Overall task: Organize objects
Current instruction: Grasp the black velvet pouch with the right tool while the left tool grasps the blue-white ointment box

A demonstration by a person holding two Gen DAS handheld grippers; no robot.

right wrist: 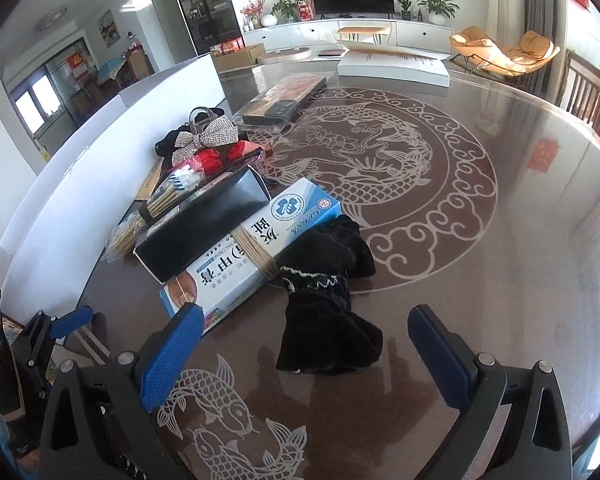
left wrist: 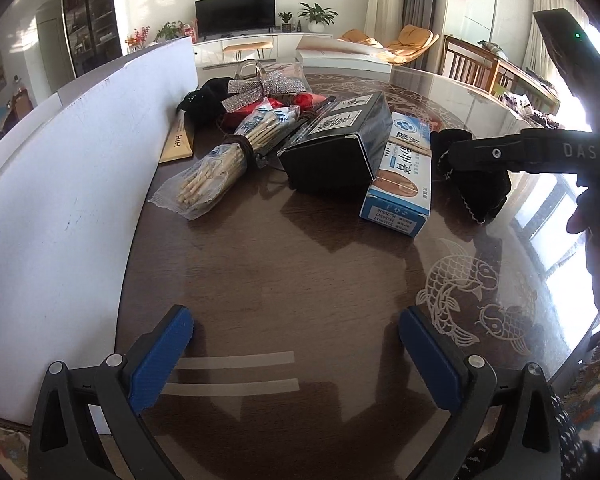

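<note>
Tongs on both sides stand apart, holding nothing. We see the crumpled black velvet pouch on the dark glossy counter, just ahead of our right tongs; we should lower squarely over its bunched middle.

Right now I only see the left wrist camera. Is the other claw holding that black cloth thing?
Observer: No. The right claw is open; the black cloth lies on the table between its fingers, and the pads don't touch it.
Operator: What's hiding behind the sparkly bow?
Observer: A flat dark packet in clear wrap lies just past the sparkly bow.
</note>
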